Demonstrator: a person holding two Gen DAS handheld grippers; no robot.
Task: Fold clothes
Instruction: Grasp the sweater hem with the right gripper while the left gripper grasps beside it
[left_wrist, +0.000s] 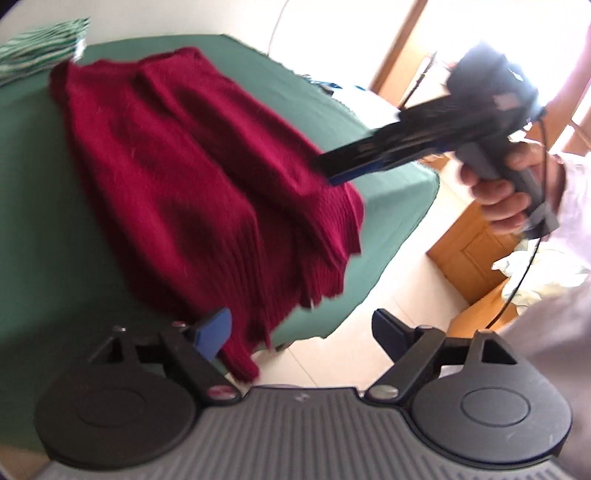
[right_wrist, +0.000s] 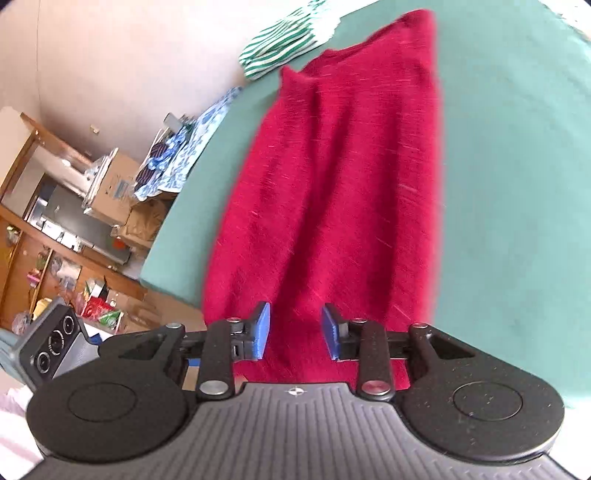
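Observation:
A dark red knit sweater lies lengthwise on the green table, its ribbed hem hanging over the near edge. My left gripper is open and empty, just off the table edge beside the hem. My right gripper is open with the jaws a short way apart, low over the sweater's near end, holding nothing. In the left wrist view the right gripper reaches over the sweater's right side, held by a hand.
A folded green-and-white striped garment lies at the far end of the table; it also shows in the left wrist view. Blue patterned cloth, boxes and wooden shelves stand to the left. A wooden cabinet stands on the right.

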